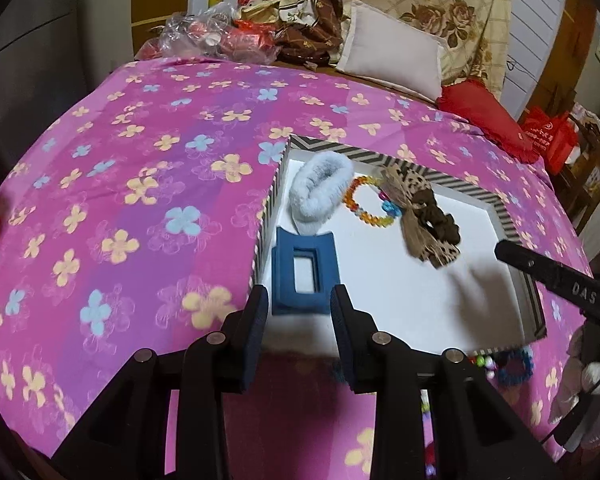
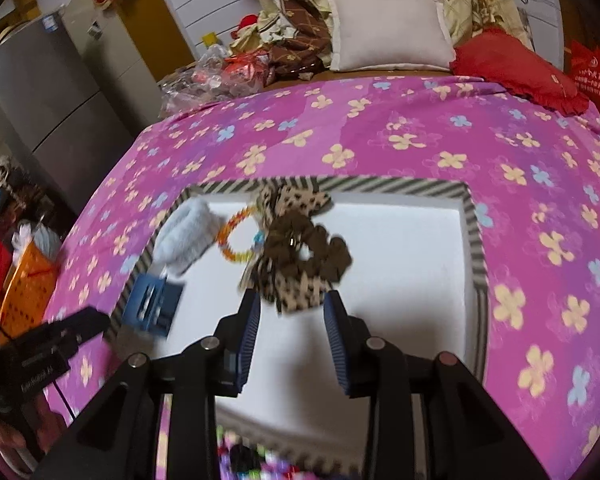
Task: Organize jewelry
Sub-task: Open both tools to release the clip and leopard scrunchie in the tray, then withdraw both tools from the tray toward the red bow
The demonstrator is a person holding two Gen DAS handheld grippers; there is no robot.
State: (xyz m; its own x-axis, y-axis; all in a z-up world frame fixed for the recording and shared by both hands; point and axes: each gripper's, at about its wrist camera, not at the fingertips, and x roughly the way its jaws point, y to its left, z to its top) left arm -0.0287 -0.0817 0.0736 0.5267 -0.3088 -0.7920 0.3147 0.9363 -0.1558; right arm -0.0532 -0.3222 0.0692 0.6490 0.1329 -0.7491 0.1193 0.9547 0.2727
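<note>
A white tray with a striped rim (image 1: 440,178) (image 2: 474,232) lies on the pink flowered bedspread. In it are a blue rectangular hair claw (image 1: 304,270) (image 2: 154,306), a fluffy pale-blue scrunchie (image 1: 320,190) (image 2: 186,236), a colourful bead bracelet (image 1: 366,206) (image 2: 230,246), a leopard-print bow (image 1: 416,208) (image 2: 296,288) and a brown scrunchie (image 1: 440,224) (image 2: 320,254). My left gripper (image 1: 299,300) is open and empty just before the hair claw. My right gripper (image 2: 292,304) is open and empty just before the bow; one of its fingers (image 1: 548,276) shows in the left wrist view.
More beads and a blue ring (image 1: 514,366) lie on the bedspread in front of the tray's near rim. A white pillow (image 2: 388,32), a red cushion (image 2: 512,68), folded quilts and plastic bags (image 1: 220,38) are at the far end of the bed.
</note>
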